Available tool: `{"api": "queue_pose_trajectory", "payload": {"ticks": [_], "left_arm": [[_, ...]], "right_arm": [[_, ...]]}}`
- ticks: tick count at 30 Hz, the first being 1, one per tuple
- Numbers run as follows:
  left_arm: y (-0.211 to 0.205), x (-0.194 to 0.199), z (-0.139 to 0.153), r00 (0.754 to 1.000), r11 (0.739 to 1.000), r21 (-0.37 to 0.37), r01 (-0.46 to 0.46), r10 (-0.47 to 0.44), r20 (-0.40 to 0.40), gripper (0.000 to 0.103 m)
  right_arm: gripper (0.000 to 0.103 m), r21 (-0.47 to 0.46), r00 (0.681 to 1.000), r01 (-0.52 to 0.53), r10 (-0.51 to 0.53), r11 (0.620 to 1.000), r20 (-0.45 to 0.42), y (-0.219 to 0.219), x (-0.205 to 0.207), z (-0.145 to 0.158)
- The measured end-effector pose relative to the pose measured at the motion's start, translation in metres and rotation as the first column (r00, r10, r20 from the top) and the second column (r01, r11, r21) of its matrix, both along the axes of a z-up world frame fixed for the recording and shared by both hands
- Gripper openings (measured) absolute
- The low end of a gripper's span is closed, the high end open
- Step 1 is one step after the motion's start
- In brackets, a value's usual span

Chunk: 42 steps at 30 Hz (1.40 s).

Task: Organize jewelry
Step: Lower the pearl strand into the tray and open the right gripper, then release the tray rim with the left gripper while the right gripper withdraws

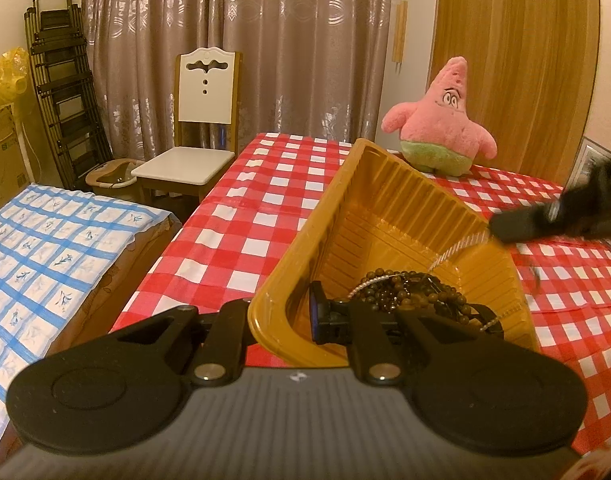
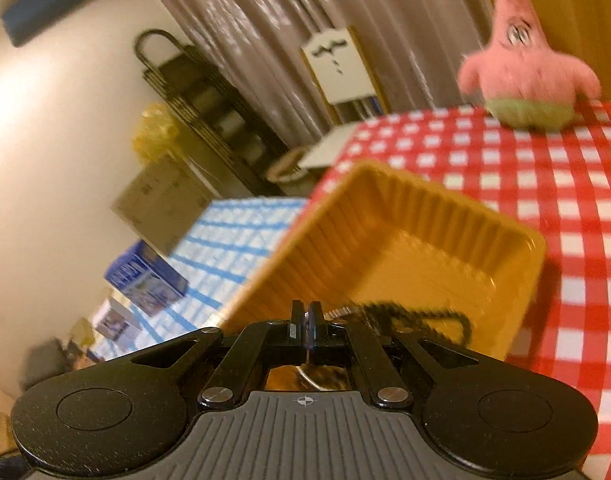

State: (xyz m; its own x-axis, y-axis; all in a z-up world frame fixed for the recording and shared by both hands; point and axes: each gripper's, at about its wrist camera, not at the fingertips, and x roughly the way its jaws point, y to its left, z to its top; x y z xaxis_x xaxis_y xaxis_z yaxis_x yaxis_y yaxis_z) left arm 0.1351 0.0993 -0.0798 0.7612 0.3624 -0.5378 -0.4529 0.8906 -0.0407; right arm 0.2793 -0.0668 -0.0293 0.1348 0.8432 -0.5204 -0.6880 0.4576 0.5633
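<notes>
Several dark wooden bead strands (image 1: 417,296) lie heaped in the ribbed amber plastic tray (image 1: 389,196) on the red-checked tablecloth (image 1: 241,216). The left gripper (image 1: 279,314) clamps the tray's near wall; the right gripper (image 2: 305,320), pressed together, pinches a silvery chain (image 1: 457,250). A pink starfish plush (image 1: 441,124) sits beyond.

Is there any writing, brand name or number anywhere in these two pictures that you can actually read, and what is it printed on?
None can be read.
Cardboard box at the left edge: faint print, too small to read.
Cardboard box in the right wrist view: a dark label, blurred.
Blue carton: white lettering, blurred beyond reading.
Left gripper body: a small white mark, not text.
Right gripper body: a crosshair symbol only.
</notes>
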Motion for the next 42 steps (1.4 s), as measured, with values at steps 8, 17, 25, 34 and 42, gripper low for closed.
{"api": "queue_pose_trajectory", "payload": {"ticks": [8, 17, 25, 34, 42], "left_arm": [[0.0, 0.0, 0.0, 1.0, 1.0, 0.0, 0.001, -0.001, -0.001, 0.012], [0.0, 0.001, -0.002, 1.0, 1.0, -0.003, 0.001, -0.001, -0.002, 0.012], [0.0, 0.001, -0.002, 1.0, 1.0, -0.003, 0.001, -0.001, -0.001, 0.012], [0.001, 0.001, -0.004, 1.0, 1.0, -0.008, 0.003, -0.003, -0.002, 0.012], [0.004, -0.003, -0.009, 1.0, 1.0, -0.021, 0.019, -0.019, -0.01, 0.011]], "right_arm": [[0.001, -0.11, 0.999, -0.02, 0.023, 0.994, 0.025, 0.012, -0.005, -0.027], [0.028, -0.208, 0.995, -0.034, 0.053, 0.978, 0.087, 0.014, -0.021, -0.038], [0.045, -0.238, 0.989, 0.018, 0.017, 0.971, 0.144, 0.001, -0.023, -0.033], [0.052, -0.279, 0.99, 0.06, -0.02, 0.958, 0.143, -0.007, -0.021, -0.034], [0.057, -0.295, 0.988, 0.076, -0.033, 0.953, 0.148, -0.006, -0.026, -0.032]]}}
